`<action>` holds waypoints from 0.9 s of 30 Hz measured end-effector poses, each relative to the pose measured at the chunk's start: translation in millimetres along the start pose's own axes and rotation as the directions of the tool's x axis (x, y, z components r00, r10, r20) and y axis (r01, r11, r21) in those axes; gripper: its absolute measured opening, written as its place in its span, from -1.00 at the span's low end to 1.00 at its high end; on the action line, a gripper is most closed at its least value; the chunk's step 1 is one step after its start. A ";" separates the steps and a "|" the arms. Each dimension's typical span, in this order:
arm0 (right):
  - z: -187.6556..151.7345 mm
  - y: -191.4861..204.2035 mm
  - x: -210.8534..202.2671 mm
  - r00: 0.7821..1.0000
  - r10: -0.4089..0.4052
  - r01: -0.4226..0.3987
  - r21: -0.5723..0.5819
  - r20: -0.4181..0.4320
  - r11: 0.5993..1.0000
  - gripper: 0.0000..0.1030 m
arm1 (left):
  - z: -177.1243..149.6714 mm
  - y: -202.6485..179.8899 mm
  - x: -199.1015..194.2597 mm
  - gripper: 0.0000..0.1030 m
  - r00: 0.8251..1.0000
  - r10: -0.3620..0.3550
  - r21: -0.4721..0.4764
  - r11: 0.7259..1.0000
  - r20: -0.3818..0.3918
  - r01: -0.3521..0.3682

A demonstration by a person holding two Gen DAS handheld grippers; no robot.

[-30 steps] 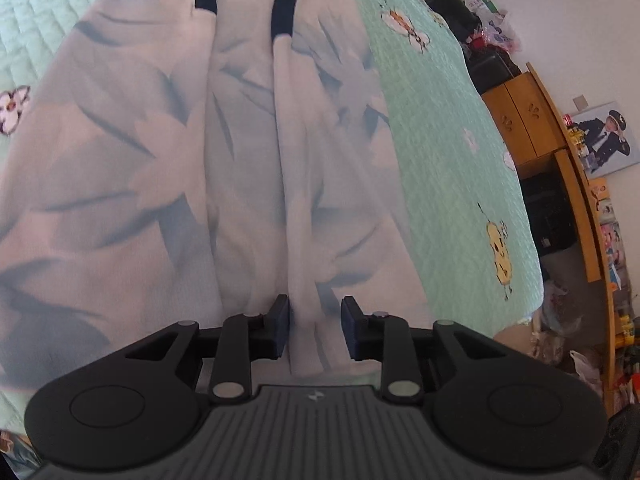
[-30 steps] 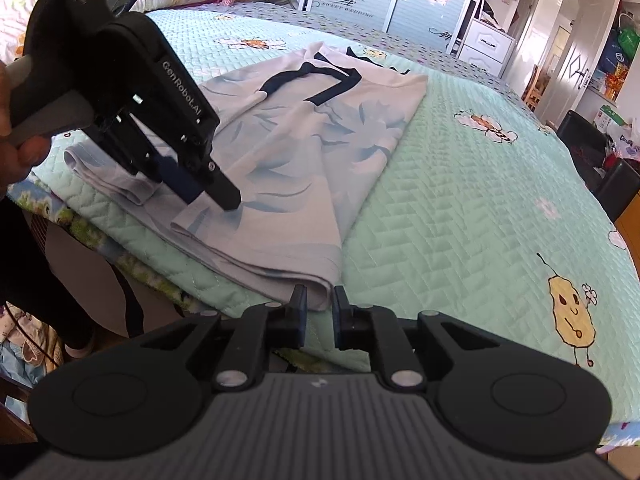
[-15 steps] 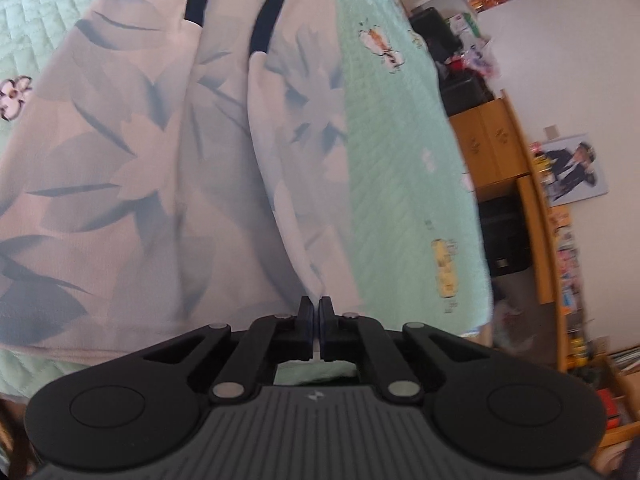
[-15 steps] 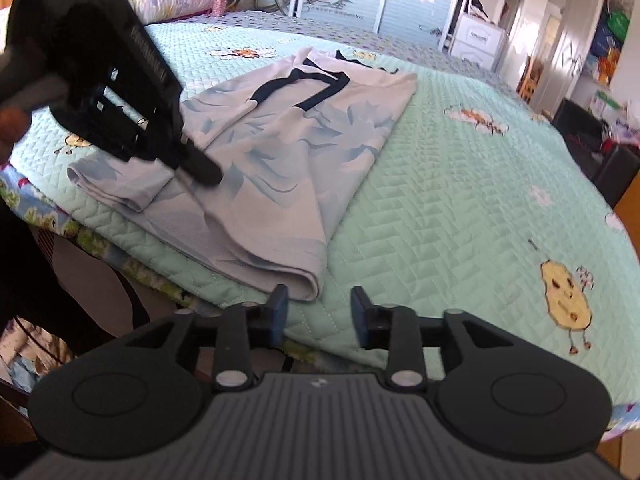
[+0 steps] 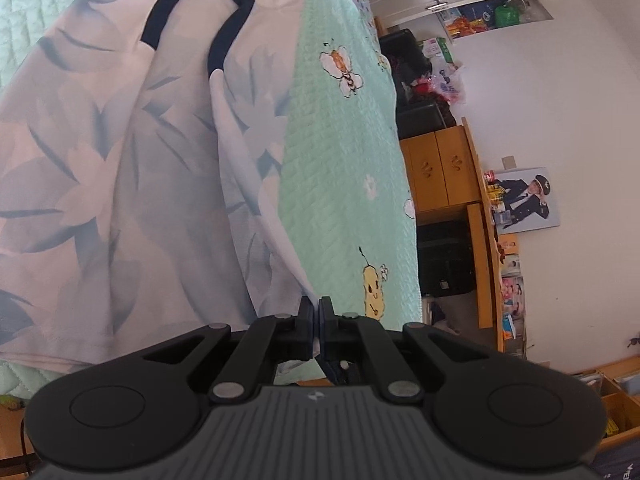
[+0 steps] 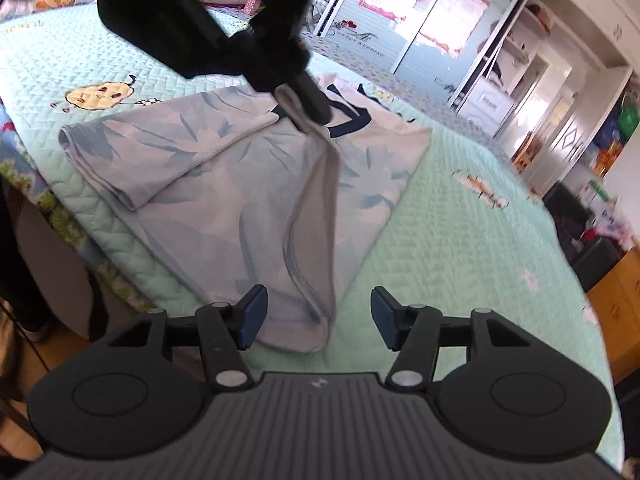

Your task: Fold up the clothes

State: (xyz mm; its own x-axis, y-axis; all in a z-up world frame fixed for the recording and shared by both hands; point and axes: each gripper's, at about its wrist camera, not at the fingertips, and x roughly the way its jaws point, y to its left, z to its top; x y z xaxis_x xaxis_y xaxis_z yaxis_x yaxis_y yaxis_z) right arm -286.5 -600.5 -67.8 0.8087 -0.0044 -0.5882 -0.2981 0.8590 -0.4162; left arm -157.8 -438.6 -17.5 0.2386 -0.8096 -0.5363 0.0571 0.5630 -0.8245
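The left tool [image 5: 319,310] has its jaws pressed together on the hem of the floral T-shirt [image 5: 120,184], pinching a fold of the pale fabric and lifting it clear of the bed. In the right wrist view the same left tool [image 6: 310,110] appears as a dark, blurred shape above the shirt, with a ridge of cloth hanging down from its tip toward the near hem. The right tool [image 6: 319,316] stands with its jaws wide apart, holding nothing; the rounded near corner of the T-shirt [image 6: 248,216] lies on the quilt between its blue pads [image 6: 252,312], not touching either. The shirt is white with light blue leaf shapes and a dark navy neckline [image 5: 224,20] at its far end. Its left side is folded in along its length. It rests on a mint-green quilted bedspread [image 6: 460,248] printed with small cartoon figures. Beyond the bed stand a wooden cabinet [image 5: 440,172] and, in the right wrist view, a wardrobe with sliding doors [image 6: 420,24].
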 end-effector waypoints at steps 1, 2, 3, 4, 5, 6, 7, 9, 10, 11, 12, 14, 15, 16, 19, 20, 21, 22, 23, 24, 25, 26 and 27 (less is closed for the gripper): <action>1.5 1.5 1.3 1.000 -0.013 0.013 -0.010 0.004 1.000 0.08 | -0.8 0.4 -0.4 -0.98 1.000 0.004 -0.001 1.000 -0.004 -0.004; 2.2 1.4 0.6 0.999 -0.034 0.034 -0.009 0.009 0.999 -0.14 | -1.7 1.0 -0.6 -0.98 1.000 0.008 -0.002 1.000 -0.007 -0.008; 2.8 1.4 0.0 0.998 -0.055 0.055 -0.009 0.014 0.998 -0.38 | -3.3 2.8 -0.7 -0.98 1.000 0.012 -0.005 1.000 -0.011 -0.012; 1.8 2.3 -1.3 0.998 -0.068 0.068 -0.015 0.012 0.998 -0.82 | -4.5 5.7 -1.0 -0.98 1.000 0.018 -0.009 1.000 -0.015 -0.019; 0.7 3.2 -2.5 0.997 -0.080 0.080 -0.021 0.011 0.997 -0.91 | -6.0 9.0 -0.6 -0.98 0.999 0.027 -0.016 1.000 -0.020 -0.027; -0.4 4.1 -3.7 0.996 -0.093 0.093 -0.027 0.009 0.995 -0.93 | -7.6 12.3 0.3 -0.98 0.999 0.034 -0.025 0.999 -0.026 -0.035; -1.4 5.0 -5.0 0.994 -0.105 0.105 -0.033 0.007 0.994 -0.95 | -8.9 15.8 1.2 -0.98 0.999 0.040 -0.031 0.999 -0.035 -0.041; -3.6 6.7 -7.4 0.991 -0.130 0.130 -0.045 0.005 0.990 -0.96 | -11.5 21.5 3.5 -0.98 0.997 0.056 -0.030 0.998 -0.050 -0.057; -4.6 7.6 -8.6 0.990 -0.143 0.143 -0.051 0.003 0.988 -0.96 | -12.9 24.1 4.8 -0.98 0.996 0.064 -0.030 0.997 -0.056 -0.066; -5.7 8.5 -9.9 0.988 -0.155 0.155 -0.057 0.002 0.986 -0.96 | -13.9 27.1 6.1 -0.98 0.996 0.070 -0.031 0.997 -0.062 -0.072; -6.8 9.4 -11.1 0.986 -0.168 0.167 -0.063 0.001 0.984 -0.96 | -14.6 29.5 6.9 -0.98 0.995 0.076 -0.030 0.996 -0.065 -0.078; -8.9 11.2 -13.5 0.981 -0.192 0.192 -0.075 -0.001 0.979 -0.96 | -14.3 34.9 7.7 -0.98 0.994 0.092 -0.029 0.995 -0.066 -0.094; -9.9 12.2 -14.6 0.979 -0.204 0.203 -0.082 -0.003 0.976 -0.96 | -14.1 37.7 7.9 -0.98 0.993 0.101 -0.028 0.994 -0.066 -0.103; -10.3 14.4 -13.1 0.980 -0.200 0.198 -0.093 -0.014 0.976 -0.96 | -13.4 40.8 7.7 -0.97 0.991 0.115 -0.023 0.993 -0.063 -0.117; -11.4 21.0 -8.6 0.981 -0.190 0.183 -0.126 -0.047 0.975 -0.96 | -14.3 51.5 8.8 -0.97 0.985 0.161 -0.016 0.987 -0.062 -0.162; -11.7 23.2 -7.1 0.981 -0.186 0.177 -0.136 -0.058 0.975 -0.96 | -15.1 54.7 10.0 -0.97 0.982 0.179 -0.010 0.984 -0.063 -0.180; -12.1 25.3 -5.6 0.981 -0.183 0.172 -0.147 -0.068 0.974 -0.96 | -15.9 57.2 11.6 -0.97 0.978 0.199 0.003 0.980 -0.066 -0.199; -11.7 26.6 -5.3 0.981 -0.182 0.169 -0.152 -0.073 0.974 -0.96 | -17.3 60.4 13.6 -0.97 0.974 0.214 0.012 0.977 -0.070 -0.214; -12.1 27.1 -5.0 0.980 -0.183 0.169 -0.159 -0.077 0.973 -0.96 | -18.7 63.5 15.5 -0.97 0.971 0.228 0.021 0.974 -0.074 -0.227; -12.1 26.9 -4.3 0.980 -0.178 0.163 -0.157 -0.083 0.974 -0.96 | -19.6 65.6 16.5 -0.97 0.969 0.236 0.031 0.972 -0.075 -0.234; -12.5 25.0 -4.6 0.982 -0.160 0.144 -0.153 -0.096 0.978 -0.95 | -19.9 65.7 16.8 -0.97 0.968 0.239 0.045 0.971 -0.072 -0.236; -12.9 23.1 -4.8 0.984 -0.141 0.125 -0.147 -0.108 0.981 -0.95 | -20.1 65.8 17.1 -0.97 0.968 0.242 0.060 0.969 -0.070 -0.238; -13.3 21.2 -5.0 0.985 -0.123 0.105 -0.142 -0.120 0.984 -0.95 | -20.4 65.6 17.2 -0.97 0.967 0.245 0.076 0.968 -0.067 -0.240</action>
State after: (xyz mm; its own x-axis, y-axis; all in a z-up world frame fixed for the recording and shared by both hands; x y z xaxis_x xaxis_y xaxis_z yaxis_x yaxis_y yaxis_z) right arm -303.6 -589.0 -82.9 0.7722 -0.1715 -0.6118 -0.2802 0.7723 -0.5701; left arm -169.7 -419.0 -84.4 0.1793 -0.6563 -0.7329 0.0713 0.7517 -0.6556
